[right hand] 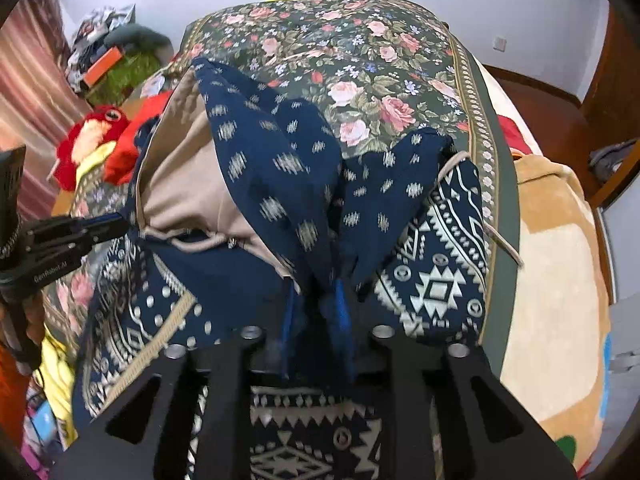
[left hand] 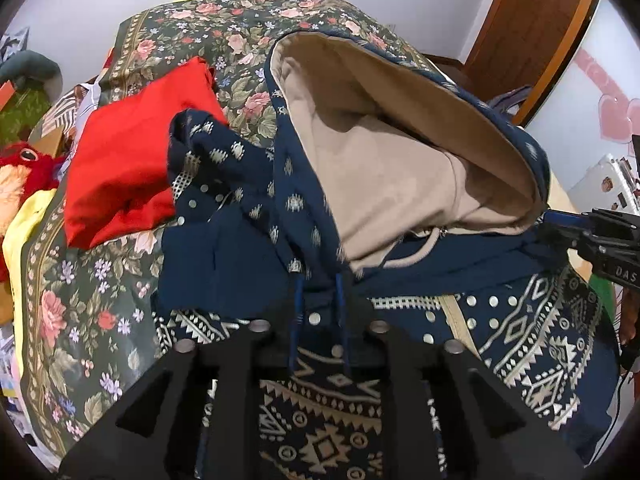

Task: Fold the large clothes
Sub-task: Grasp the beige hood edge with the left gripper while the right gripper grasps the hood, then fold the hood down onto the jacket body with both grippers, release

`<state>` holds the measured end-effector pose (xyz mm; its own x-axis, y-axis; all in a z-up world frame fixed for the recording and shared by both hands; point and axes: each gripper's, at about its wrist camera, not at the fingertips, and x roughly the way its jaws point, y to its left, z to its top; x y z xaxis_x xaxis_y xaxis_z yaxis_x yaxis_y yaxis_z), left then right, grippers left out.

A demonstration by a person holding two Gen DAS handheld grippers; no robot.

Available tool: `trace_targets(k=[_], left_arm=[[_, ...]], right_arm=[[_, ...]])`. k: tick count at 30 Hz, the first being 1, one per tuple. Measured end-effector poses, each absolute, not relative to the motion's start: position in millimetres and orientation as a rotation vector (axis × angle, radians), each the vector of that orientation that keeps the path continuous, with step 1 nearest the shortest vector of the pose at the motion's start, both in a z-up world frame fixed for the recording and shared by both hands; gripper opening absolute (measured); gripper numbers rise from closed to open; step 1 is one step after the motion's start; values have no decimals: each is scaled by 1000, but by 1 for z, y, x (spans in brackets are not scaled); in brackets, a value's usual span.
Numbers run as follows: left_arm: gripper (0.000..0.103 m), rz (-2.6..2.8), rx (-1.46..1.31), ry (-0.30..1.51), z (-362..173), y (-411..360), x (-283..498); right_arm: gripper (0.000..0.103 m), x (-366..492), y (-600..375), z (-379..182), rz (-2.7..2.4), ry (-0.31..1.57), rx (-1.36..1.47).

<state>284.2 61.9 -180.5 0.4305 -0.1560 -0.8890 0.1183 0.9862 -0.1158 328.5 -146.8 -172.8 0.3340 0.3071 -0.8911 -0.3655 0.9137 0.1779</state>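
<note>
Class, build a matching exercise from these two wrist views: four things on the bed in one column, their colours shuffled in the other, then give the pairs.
Things:
1. hoodie
2. hood lining
3. folded garment
4. bedspread

Colours:
A. plain red
B. dark green with pink roses
C. navy with a cream geometric pattern
D. plain beige

Pairs: 1-C, 2-D, 3-A, 4-B

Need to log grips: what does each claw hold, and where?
Left claw: open above the navy patterned hooded sweatshirt, holding nothing. Right claw: the hood's edge lies between its fingers; a grip cannot be told.
</note>
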Motion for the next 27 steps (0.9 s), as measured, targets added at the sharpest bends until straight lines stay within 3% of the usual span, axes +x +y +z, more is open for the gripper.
trace_targets(k=[2, 7, 9, 17, 27], left_arm=[[37, -164, -52, 1095, -174, 66, 280], [40, -141, -59, 1023, -150, 76, 283], [46, -136, -69, 999, -142, 79, 289], [46, -129, -82, 957, -135, 84, 338], [46, -139, -130, 1016, -177, 80, 403]], right_arm=[[39, 324, -146, -169, 455, 1145, -71], [52, 320, -140, -148, 466, 1081, -96], [63, 324, -135, -138, 473, 1046, -92], [63, 350, -104, -128, 498, 965, -137], [63, 394, -78, -162, 533, 1024, -124]])
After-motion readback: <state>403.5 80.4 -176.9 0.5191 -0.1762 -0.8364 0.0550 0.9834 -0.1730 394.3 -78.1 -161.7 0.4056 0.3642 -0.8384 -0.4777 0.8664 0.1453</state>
